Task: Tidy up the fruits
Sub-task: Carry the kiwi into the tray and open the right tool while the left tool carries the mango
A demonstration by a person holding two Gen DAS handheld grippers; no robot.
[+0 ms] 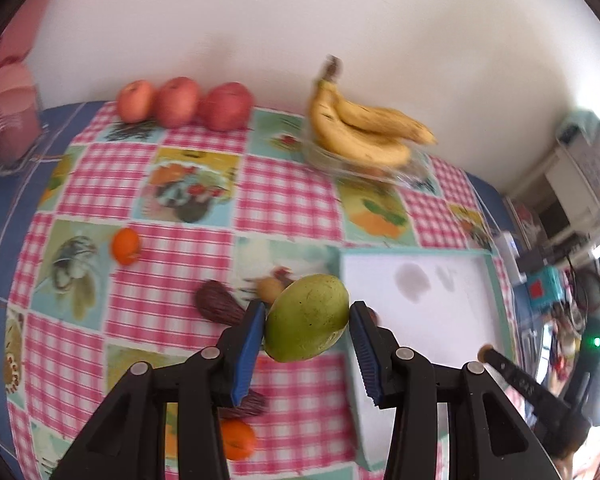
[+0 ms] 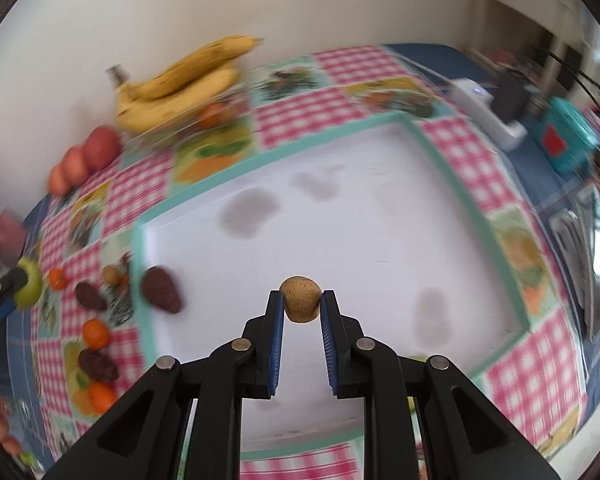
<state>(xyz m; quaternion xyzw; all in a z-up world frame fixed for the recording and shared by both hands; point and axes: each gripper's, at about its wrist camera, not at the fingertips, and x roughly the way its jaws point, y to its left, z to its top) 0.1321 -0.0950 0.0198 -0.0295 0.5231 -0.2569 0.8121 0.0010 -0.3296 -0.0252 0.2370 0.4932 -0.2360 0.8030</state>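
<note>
Left hand-held gripper (image 1: 307, 320) clamps green mango (image 1: 308, 317); right hand-held gripper (image 2: 301, 304) pinches small brown fruit (image 2: 300, 299) over white tray (image 2: 380, 220)

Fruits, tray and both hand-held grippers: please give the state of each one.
Left hand-held gripper: shut on green mango.
Green mango: held, lifted.
Right hand-held gripper: shut on small brown fruit.
Small brown fruit: held over white tray.
White tray: holds one dark fruit.
Bananas: resting on clear dish.
Three apples: in a row by the wall.
</note>
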